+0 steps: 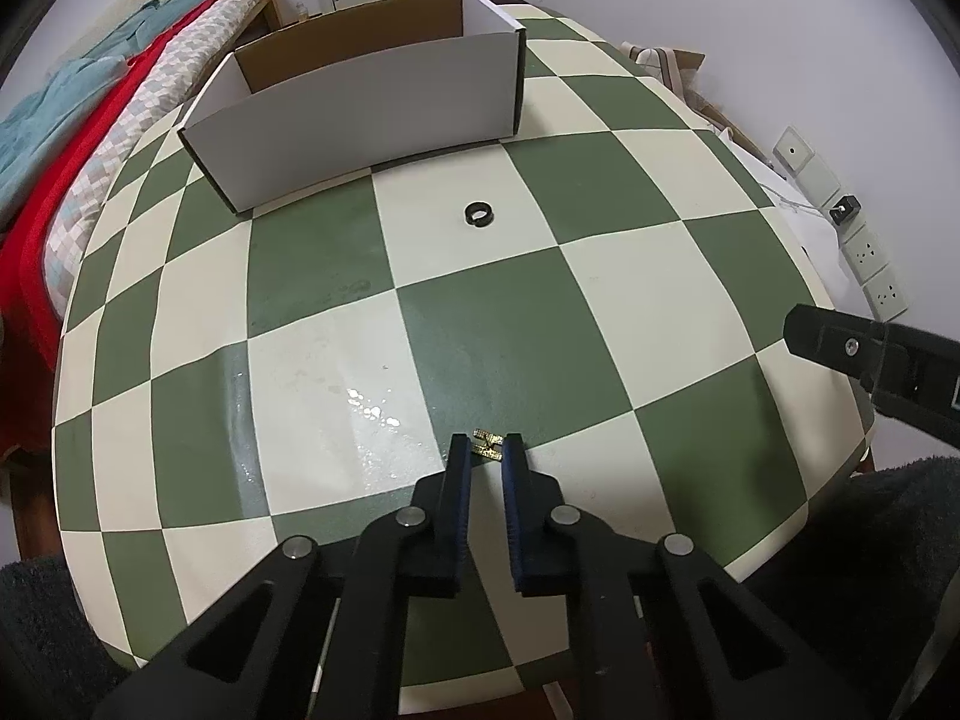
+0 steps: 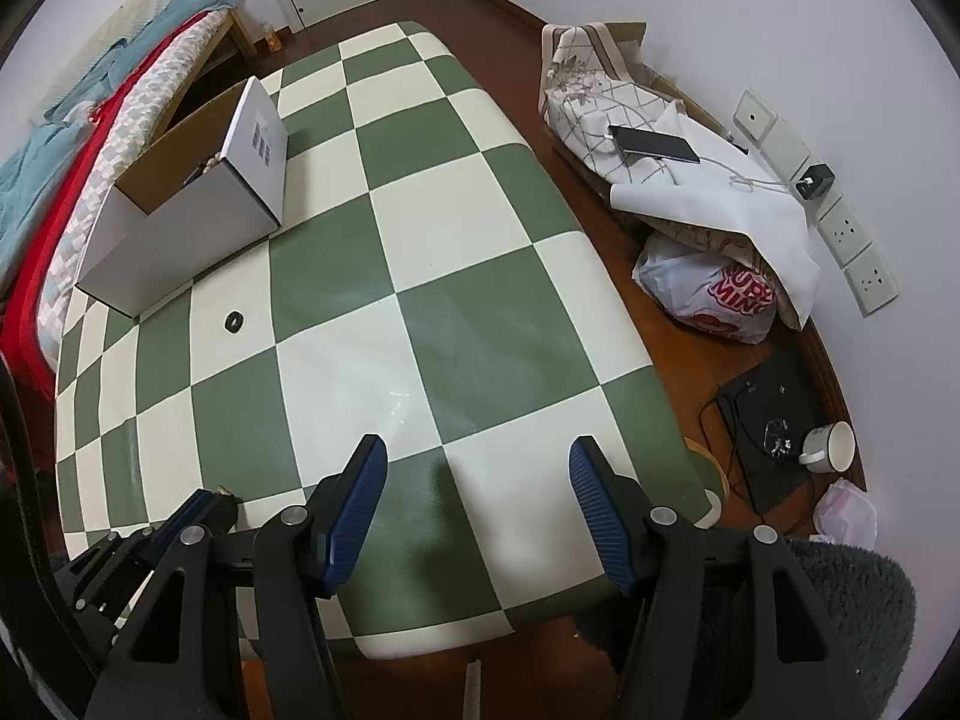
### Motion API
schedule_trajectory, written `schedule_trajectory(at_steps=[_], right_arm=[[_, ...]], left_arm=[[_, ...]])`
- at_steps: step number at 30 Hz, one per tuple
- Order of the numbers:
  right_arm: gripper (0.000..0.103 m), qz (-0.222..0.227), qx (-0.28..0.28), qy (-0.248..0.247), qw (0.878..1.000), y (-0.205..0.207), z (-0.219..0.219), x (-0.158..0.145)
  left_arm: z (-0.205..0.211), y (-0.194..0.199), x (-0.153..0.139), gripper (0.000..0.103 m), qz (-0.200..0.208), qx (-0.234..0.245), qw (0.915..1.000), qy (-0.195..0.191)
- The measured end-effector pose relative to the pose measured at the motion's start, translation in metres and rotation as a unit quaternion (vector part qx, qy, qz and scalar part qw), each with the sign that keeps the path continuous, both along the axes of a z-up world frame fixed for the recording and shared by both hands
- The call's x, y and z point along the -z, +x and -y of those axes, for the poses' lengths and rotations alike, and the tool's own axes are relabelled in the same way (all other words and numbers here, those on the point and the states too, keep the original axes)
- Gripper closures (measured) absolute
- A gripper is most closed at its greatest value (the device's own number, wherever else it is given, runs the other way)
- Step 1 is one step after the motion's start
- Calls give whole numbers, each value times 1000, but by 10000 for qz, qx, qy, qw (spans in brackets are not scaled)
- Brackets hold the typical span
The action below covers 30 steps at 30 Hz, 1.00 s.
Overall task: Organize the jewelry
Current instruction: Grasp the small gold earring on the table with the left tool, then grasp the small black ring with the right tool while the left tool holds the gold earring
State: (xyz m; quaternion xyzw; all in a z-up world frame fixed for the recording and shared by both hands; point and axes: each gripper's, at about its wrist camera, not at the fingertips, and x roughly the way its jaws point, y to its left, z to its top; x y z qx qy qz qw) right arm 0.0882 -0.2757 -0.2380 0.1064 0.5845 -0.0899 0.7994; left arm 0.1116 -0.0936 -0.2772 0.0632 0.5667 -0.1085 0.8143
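Note:
A small gold jewelry piece [image 1: 487, 444] lies on the green-and-cream checkered table [image 1: 600, 300], between the tips of my left gripper [image 1: 486, 447]. The fingers are narrowly parted and close around it; I cannot tell if they clamp it. A black ring [image 1: 478, 213] lies further out on a cream square, also in the right wrist view [image 2: 233, 321]. An open white cardboard box [image 1: 360, 120] stands at the table's far side; beads show inside it [image 2: 207, 168]. My right gripper [image 2: 477, 456] is wide open and empty above the near table edge.
A bed with red and teal bedding [image 2: 54, 168] runs along the table's left side. On the floor to the right are a plastic bag [image 2: 708, 294], a phone on a cushion [image 2: 654, 144], a black device with cables [image 2: 774, 420] and a white mug [image 2: 831, 447].

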Motion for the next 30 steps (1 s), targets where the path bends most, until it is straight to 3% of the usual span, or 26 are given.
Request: schedule_trajectory(at_steps=[6, 10, 15, 23, 27, 30], right_arm=[[38, 125, -49, 72, 9999, 4, -7, -7], [38, 306, -221, 379, 9986, 17, -19, -9], [38, 470, -664, 477, 9955, 46, -56, -4], [38, 847, -1108, 243, 9899, 83, -104, 7], [49, 940, -1215, 50, 9881, 94, -116, 19], [51, 873, -1224, 19, 9886, 95, -120, 31]], left_arm=[[-13, 7, -13, 96, 240, -134, 9996, 37], [-33, 23, -24, 96, 548, -378, 9975, 223], [-68, 50, -19, 96, 602, -803, 9943, 359], [-104, 80, -9, 96, 619, -1218, 9896, 440], [-111, 85, -5, 96, 588, -1299, 9890, 385], [-113, 87, -3, 96, 556, -1336, 9889, 331]])
